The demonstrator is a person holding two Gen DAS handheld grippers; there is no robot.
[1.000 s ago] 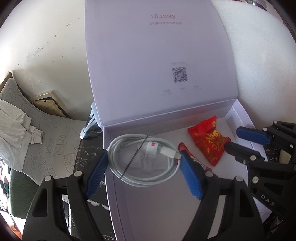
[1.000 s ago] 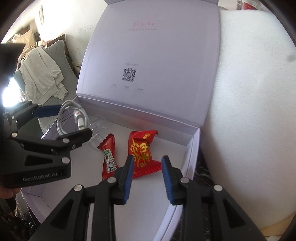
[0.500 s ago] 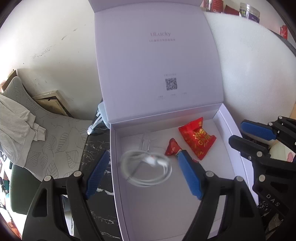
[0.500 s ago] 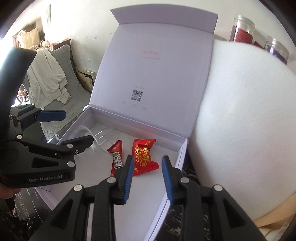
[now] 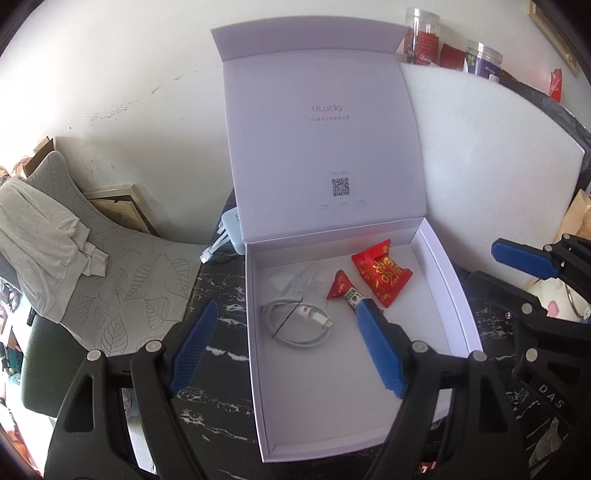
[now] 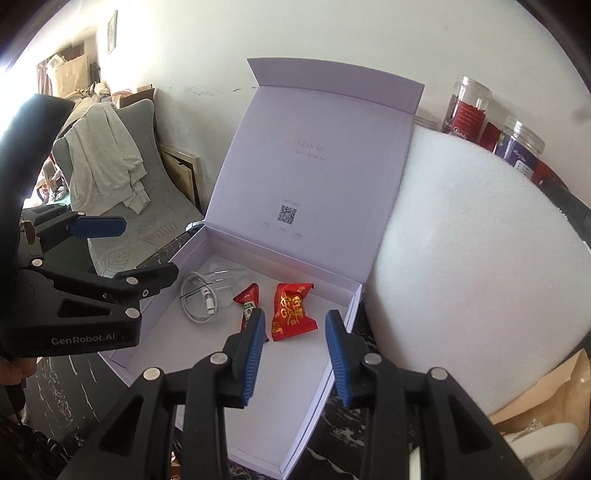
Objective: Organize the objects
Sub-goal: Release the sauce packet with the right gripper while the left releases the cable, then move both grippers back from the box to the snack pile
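An open white box (image 5: 332, 391) (image 6: 207, 354) stands on the black marble table with its lid upright. On its floor lie a coiled white cable (image 5: 295, 326) (image 6: 195, 299), a clear plastic bag (image 5: 295, 278), a small red sachet (image 5: 341, 288) (image 6: 248, 301) and a bigger red snack packet (image 5: 382, 271) (image 6: 291, 312). My left gripper (image 5: 286, 347) (image 6: 125, 251) hovers open above the box's front left, holding nothing. At the box's front right corner my right gripper (image 6: 295, 347) (image 5: 517, 266) is also open and holds nothing.
A large white foam block (image 5: 480, 166) (image 6: 461, 258) presses against the box's right side. Jars (image 5: 421, 33) (image 6: 467, 107) stand behind it. A grey chair with a draped cloth (image 5: 44, 229) is on the left. A white plug block (image 5: 229, 232) sits behind the box. A brown paper bag (image 6: 546, 391) lies at right.
The cable, which was between my left fingers, now lies on the box floor. Both grippers have pulled back and up from the box, so more of the lid and room shows.
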